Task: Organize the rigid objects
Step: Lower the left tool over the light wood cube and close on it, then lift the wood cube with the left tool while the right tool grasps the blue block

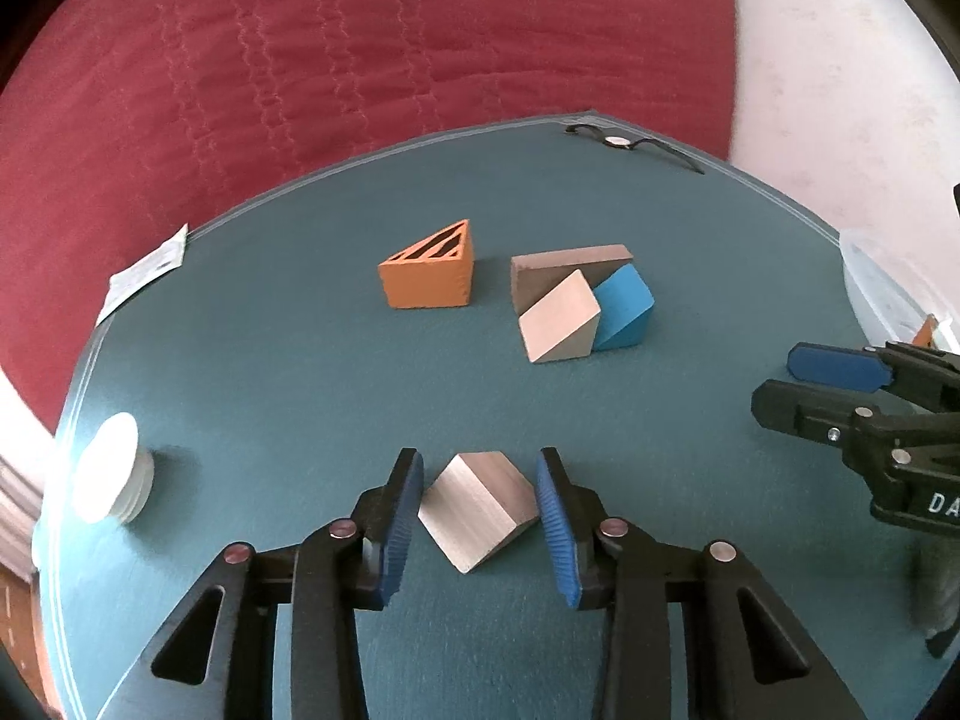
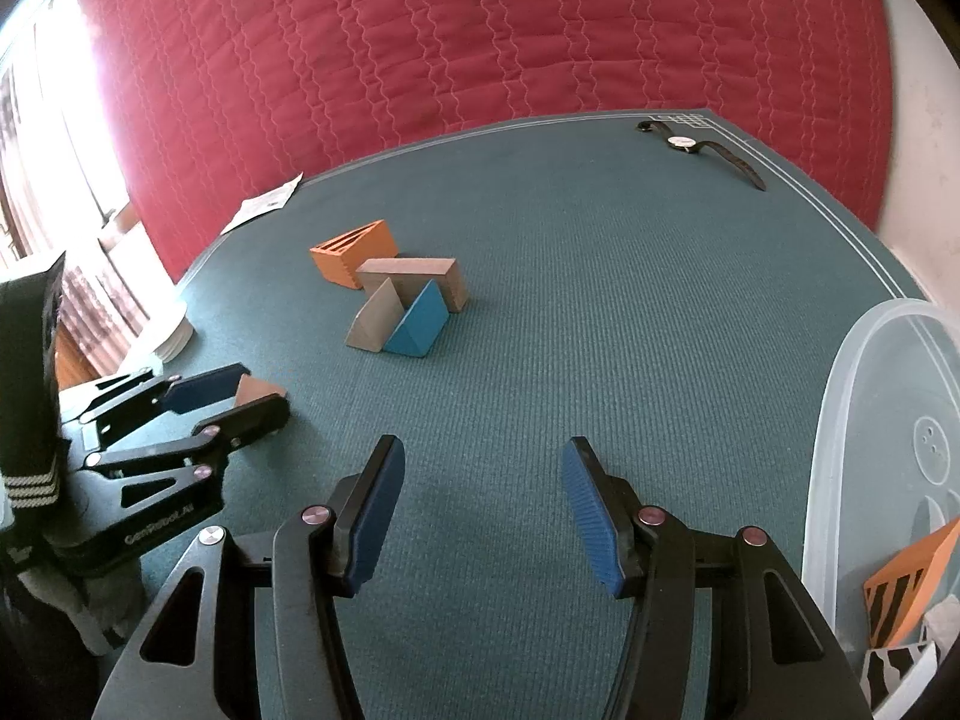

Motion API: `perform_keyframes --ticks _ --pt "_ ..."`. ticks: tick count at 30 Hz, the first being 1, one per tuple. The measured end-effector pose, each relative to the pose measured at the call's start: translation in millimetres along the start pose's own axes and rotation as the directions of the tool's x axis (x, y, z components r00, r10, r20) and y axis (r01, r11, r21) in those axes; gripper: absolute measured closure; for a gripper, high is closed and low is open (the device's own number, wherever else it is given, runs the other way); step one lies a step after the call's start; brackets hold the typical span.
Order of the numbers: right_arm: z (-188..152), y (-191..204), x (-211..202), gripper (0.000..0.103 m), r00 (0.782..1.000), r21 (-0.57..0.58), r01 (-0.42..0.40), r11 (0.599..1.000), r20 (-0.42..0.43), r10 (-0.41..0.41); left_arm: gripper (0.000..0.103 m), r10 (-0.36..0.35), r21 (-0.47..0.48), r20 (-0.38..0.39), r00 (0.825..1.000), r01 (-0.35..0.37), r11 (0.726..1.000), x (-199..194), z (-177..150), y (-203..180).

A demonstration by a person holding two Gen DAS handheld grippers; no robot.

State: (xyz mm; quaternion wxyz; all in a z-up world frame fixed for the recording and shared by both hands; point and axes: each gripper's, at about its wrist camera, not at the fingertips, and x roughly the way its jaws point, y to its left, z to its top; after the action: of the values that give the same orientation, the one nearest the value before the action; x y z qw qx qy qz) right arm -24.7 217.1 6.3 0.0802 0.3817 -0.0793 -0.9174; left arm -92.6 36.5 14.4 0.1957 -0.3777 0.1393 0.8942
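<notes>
To pick up the pale wooden block (image 1: 477,510) cleanly, I judge the left gripper (image 1: 480,516) should close squarely on two flat faces, since the block sits cornerwise between the fingers. Its jaws stand narrowly apart around the block, with slim gaps. The right gripper (image 2: 480,510) hangs wide and empty over the green mat (image 2: 600,300), near the clear bin (image 2: 840,420).

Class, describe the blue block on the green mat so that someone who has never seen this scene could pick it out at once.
Start at the green mat and find the cluster of three touching blocks near its middle, right of the lone orange wedge. The blue block leans against the pale wooden block, in front of the brown block. It is the only blue piece among the blocks.
</notes>
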Motion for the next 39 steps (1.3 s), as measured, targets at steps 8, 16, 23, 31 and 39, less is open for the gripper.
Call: perform_keyframes --ticks 8,16,23,31,39 --pt "0 -1 0 0.047 1.000 0.000 0.001 1.000 -0.001 -0.001 0.085 0.011 -0.115 0.017 1.000 -0.009 0.993 -15 -4 23" --pt "2 -3 1 0.047 1.000 0.004 0.004 1.000 0.000 -0.004 0.049 -0.012 -0.127 0.028 1.000 0.015 0.992 -24 -10 26" --pt "1 -3 1 0.047 1.000 0.003 0.004 1.000 0.000 -0.004 0.034 0.011 -0.039 0.066 0.998 -0.009 0.999 -40 -27 16" --pt "1 -3 1 0.047 1.000 0.003 0.004 1.000 0.000 -0.004 0.034 0.056 -0.008 -0.015 0.998 -0.056 0.998 -20 -26 21" --pt "1 -2 1 0.047 1.000 0.002 0.004 1.000 -0.002 -0.004 0.061 0.004 -0.006 -0.016 1.000 -0.004 1.000 -6 -11 17"
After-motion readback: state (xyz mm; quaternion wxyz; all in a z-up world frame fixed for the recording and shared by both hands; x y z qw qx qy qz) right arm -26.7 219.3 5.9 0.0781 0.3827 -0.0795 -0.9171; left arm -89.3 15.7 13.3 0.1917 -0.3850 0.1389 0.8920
